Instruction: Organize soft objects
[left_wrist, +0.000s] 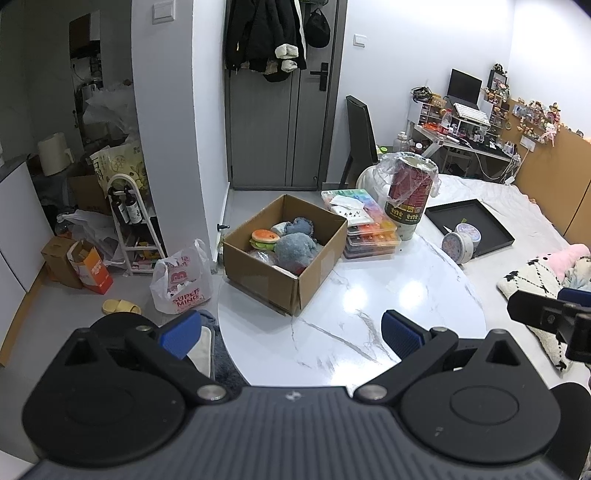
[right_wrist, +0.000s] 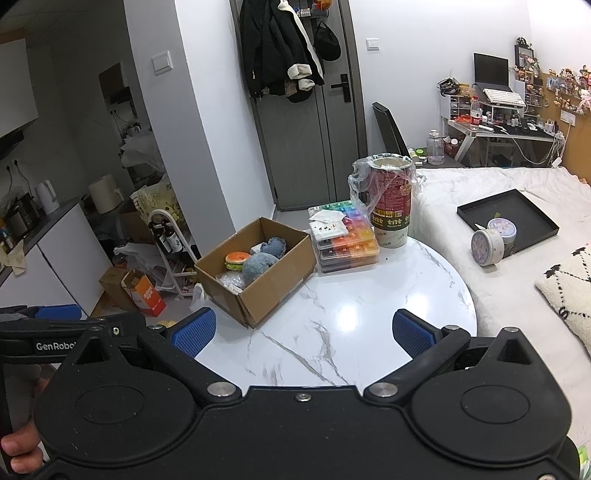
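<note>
An open cardboard box (left_wrist: 258, 273) (right_wrist: 273, 273) stands at the left edge of the white marble table (left_wrist: 369, 295) (right_wrist: 351, 306). Inside lie a burger plush (left_wrist: 264, 238) (right_wrist: 236, 259), a grey-blue fluffy plush (left_wrist: 293, 251) (right_wrist: 258, 267) and another blue-grey plush (left_wrist: 299, 226) (right_wrist: 275, 246). My left gripper (left_wrist: 291, 334) is open and empty, above the table's near edge. My right gripper (right_wrist: 303, 332) is open and empty, also near the front of the table. The right gripper shows at the left wrist view's right edge (left_wrist: 546, 314).
Stacked colourful plastic organizer boxes (left_wrist: 364, 225) (right_wrist: 343, 236) and a tall cup in a plastic bag (left_wrist: 408, 195) (right_wrist: 391, 199) stand behind the box. A bed on the right holds a black tray (right_wrist: 508, 218), round tins (right_wrist: 487, 245) and a cushion (right_wrist: 569, 291). Bags and clutter cover the floor at left.
</note>
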